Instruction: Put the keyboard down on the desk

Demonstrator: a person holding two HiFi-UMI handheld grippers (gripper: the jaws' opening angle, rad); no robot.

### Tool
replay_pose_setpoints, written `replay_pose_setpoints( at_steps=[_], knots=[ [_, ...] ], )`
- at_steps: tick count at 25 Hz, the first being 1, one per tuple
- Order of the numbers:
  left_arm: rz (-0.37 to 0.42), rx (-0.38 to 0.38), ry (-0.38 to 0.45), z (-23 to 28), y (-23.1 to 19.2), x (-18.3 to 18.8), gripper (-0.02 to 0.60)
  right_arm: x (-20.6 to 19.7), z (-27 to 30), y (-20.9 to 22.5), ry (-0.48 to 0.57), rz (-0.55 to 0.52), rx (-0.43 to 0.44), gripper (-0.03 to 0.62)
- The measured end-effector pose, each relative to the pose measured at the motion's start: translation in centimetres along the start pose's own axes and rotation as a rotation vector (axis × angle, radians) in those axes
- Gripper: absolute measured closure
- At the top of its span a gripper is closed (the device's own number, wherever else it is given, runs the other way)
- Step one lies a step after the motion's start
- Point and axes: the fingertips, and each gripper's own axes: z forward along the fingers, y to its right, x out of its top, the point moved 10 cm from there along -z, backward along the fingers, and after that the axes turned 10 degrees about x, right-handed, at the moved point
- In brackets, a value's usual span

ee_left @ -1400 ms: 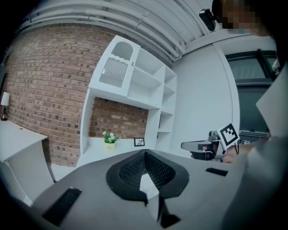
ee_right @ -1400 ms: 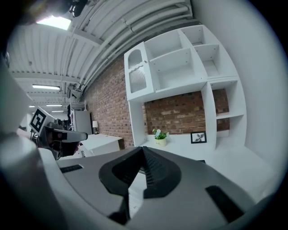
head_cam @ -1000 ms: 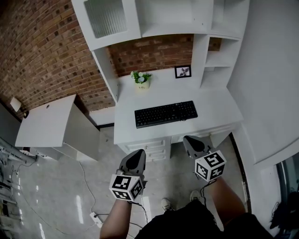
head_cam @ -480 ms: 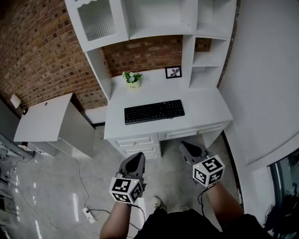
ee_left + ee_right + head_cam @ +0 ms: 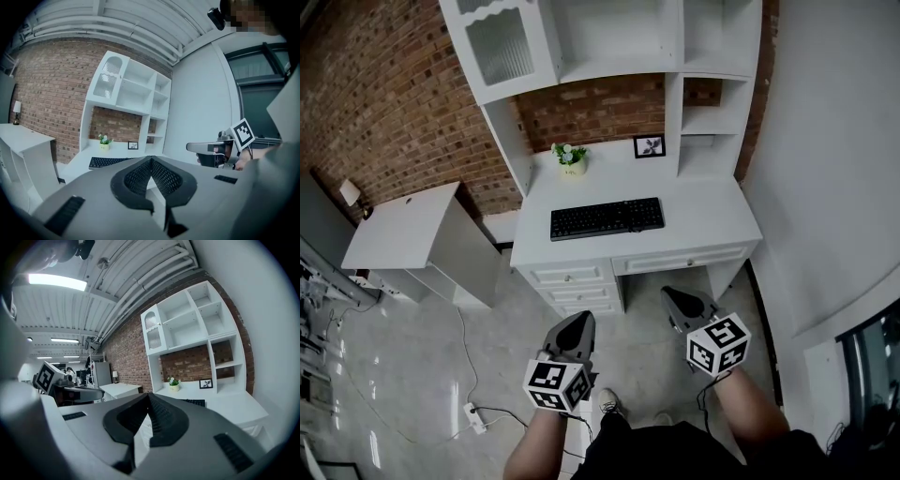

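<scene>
A black keyboard (image 5: pixel 607 218) lies flat on the white desk (image 5: pixel 712 225), near its front edge. It shows too in the left gripper view as the keyboard (image 5: pixel 108 162) and, partly hidden, in the right gripper view as the keyboard (image 5: pixel 193 402). My left gripper (image 5: pixel 578 325) and right gripper (image 5: pixel 675 298) hang over the floor well in front of the desk, both shut and empty. Their jaws meet tip to tip in the left gripper (image 5: pixel 151 159) and right gripper (image 5: pixel 148 395) views.
A small potted plant (image 5: pixel 572 159) and a picture frame (image 5: pixel 649 146) stand at the desk's back, under a white hutch (image 5: pixel 609 37). Drawers (image 5: pixel 572 277) face me. A lower white table (image 5: pixel 403 230) sits left by the brick wall. A power strip and cable (image 5: pixel 474 415) lie on the floor.
The desk and keyboard have drawn further off in the head view. Both grippers stay shut and empty, side by side.
</scene>
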Motion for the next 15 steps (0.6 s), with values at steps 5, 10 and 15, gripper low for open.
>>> replay_pose_setpoints(
  at_steps=[5,10,15],
  knots=[
    [-0.009,0.014,0.005,-1.8,2.4,-0.8,0.563,-0.5,-2.6,-0.6,0.007,-0.003,0.02,0.577],
    [-0.015,0.016,0.014,-2.8,4.9,-1.9,0.563,-1.2,-5.0,-0.8,0.002,-0.014,0.033,0.577],
    [-0.022,0.023,0.021,-4.0,6.5,-2.1,0.563,-1.1,-6.8,-1.3,0.003,-0.018,0.042,0.577]
  ],
)
